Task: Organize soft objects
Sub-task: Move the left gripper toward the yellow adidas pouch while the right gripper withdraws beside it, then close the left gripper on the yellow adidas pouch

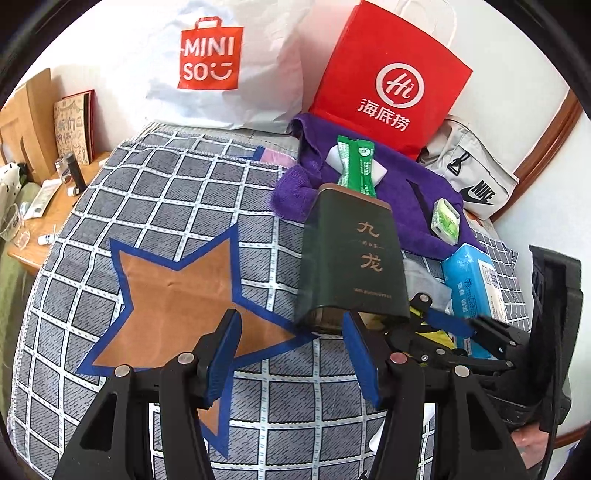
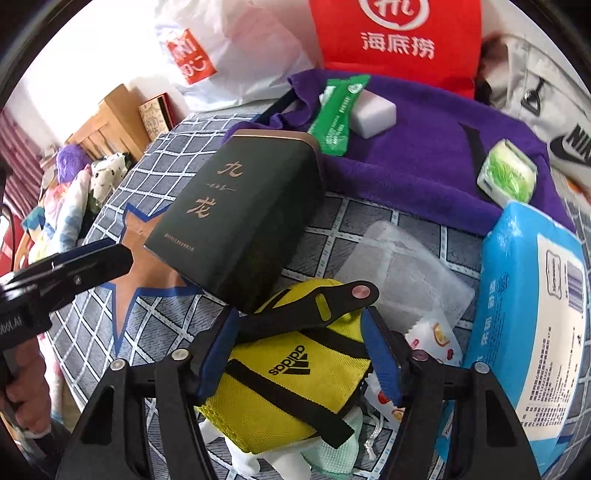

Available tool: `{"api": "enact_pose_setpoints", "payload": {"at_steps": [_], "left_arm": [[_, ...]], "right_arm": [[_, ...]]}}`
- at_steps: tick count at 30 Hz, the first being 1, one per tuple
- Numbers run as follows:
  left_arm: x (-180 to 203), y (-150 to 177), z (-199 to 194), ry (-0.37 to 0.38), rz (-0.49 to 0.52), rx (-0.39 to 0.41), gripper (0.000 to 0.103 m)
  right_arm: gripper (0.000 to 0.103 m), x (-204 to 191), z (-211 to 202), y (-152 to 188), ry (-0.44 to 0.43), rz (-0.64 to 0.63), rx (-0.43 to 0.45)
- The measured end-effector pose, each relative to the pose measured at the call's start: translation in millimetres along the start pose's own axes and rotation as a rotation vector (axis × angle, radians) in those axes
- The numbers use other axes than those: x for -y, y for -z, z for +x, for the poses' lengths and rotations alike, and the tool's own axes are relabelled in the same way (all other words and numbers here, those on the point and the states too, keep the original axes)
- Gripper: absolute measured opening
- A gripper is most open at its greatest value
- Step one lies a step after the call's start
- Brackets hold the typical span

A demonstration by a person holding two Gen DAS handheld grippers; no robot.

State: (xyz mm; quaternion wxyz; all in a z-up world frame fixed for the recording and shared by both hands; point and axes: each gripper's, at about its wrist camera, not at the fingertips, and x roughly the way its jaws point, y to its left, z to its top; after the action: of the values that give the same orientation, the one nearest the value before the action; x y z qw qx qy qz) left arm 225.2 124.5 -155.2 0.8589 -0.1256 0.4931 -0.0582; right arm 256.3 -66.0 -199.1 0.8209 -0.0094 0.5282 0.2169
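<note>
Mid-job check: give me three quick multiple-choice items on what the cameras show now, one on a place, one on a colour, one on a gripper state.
1. Where do the green sachets lie?
A on the purple towel
B on the blue tissue pack
C inside the red bag

2. What colour is the Adidas pouch?
A red
B yellow
C purple

3. What is between the right gripper's fingers?
A nothing
B the dark tin
C the pouch

Answers: 1 A, they rest on the towel beside a white block. 2 B, yellow with black straps. 3 C, both blue pads press its sides.
</note>
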Motion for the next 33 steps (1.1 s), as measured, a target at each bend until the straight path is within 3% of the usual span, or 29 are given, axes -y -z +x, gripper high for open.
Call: {"api": "enact_pose_setpoints", "payload": {"at_steps": [2, 4, 8, 10, 25, 33], "left_arm": [[-4, 1, 0, 0.001, -0.010, -0.003, 0.054], [-6, 2, 0, 0.003, -0.018, -0.005, 0.054], [-6, 5, 0, 0.003, -0.016, -0.012, 0.054], [-5, 6, -1, -0.002, -0.010, -0.014, 0.054], [30, 18, -11, -0.009, 0.049, -0.021, 0.054], [65, 29, -14, 0.055, 0.076, -0.043, 0.054]], "right_arm": [[0.038, 0, 0, 1, -0.001, 0.002, 0.001], [0.038, 1, 0, 0, -0.006, 0.010, 0.005], [0.014, 4, 0, -1, -0.021, 0.024, 0.023], [0.009, 7, -4, 0, -0.045, 0.041, 0.044], [0.003, 30, -73, 7, -0.110, 0.156, 0.241], [0.003, 44, -108, 32, -0.061, 0.138, 0.270]]}}
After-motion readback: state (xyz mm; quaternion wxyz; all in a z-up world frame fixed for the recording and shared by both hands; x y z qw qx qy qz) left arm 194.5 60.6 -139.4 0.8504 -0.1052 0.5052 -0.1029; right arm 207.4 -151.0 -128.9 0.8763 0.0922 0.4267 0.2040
